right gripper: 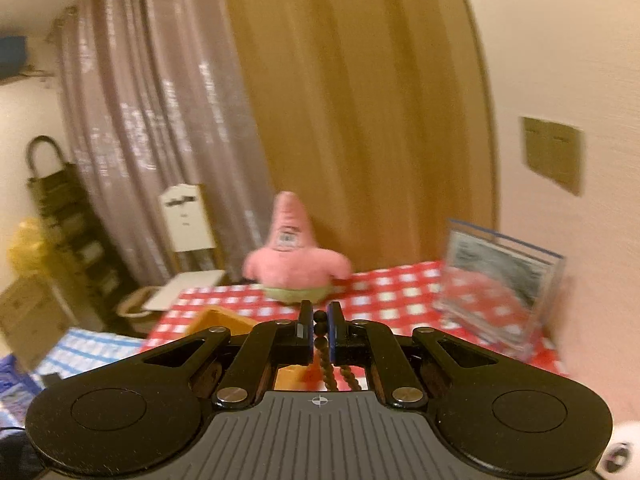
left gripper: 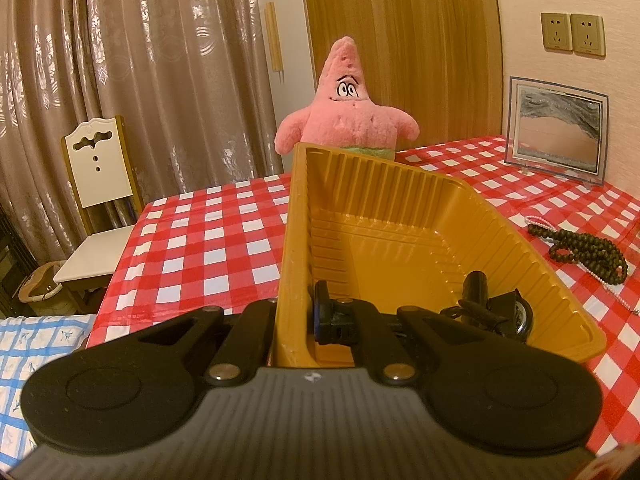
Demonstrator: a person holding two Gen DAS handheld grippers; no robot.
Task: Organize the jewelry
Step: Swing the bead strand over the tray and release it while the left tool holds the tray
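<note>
your right gripper (right gripper: 319, 322) is clamped on the dark bead strand (right gripper: 320, 328), which hangs limp below; it's light and swings, so pinch between beads. your left gripper (left gripper: 294, 312) grips the yellow tray (left gripper: 400, 216) wall on the checked tablecloth (left gripper: 208, 240).

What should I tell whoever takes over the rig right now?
Left gripper: shut on the near wall of the yellow tray, holding it tilted.
Right gripper: shut on a dark bead string, which hangs down from it.
Already in the tray: a small black item, hard to identify.
Still on the checked tablecloth: dark beads and a pale bead strand right of the tray.
Left: drop the held string in the tray, then collect the rest.
</note>
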